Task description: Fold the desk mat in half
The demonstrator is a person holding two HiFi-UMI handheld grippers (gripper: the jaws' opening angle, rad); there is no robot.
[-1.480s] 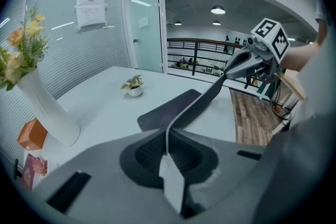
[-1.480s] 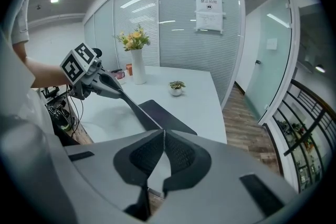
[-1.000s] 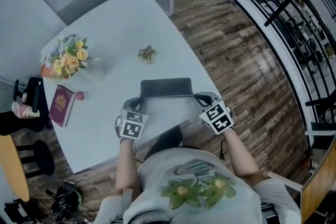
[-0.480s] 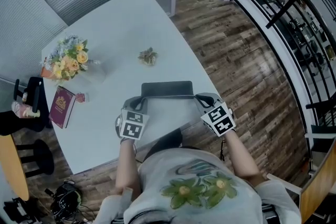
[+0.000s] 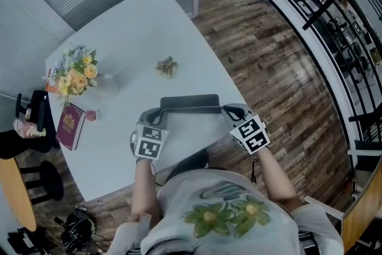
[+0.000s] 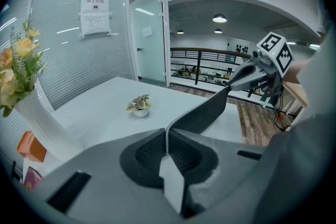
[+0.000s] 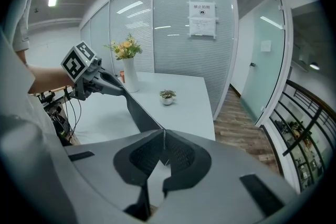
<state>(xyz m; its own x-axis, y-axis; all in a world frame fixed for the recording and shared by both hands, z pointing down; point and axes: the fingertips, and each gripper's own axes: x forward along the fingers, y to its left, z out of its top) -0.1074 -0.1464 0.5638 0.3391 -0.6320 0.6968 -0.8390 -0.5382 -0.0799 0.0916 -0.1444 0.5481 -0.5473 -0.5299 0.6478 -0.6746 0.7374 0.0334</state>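
Over the worktop's (image 5: 137, 33) near side, the left gripper (image 5: 155, 114) and right gripper (image 5: 227, 109), fingers clenched on near corners of the desk mat (image 5: 190, 102), should advance evenly for a square fold.

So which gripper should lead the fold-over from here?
Neither: about even. Left gripper and right gripper are each shut on a corner of the desk mat, its edge lifted evenly between them. Moving both forward together looks best.

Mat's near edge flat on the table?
No, the left gripper and right gripper each pinch a corner of the mat, lifted off the table.
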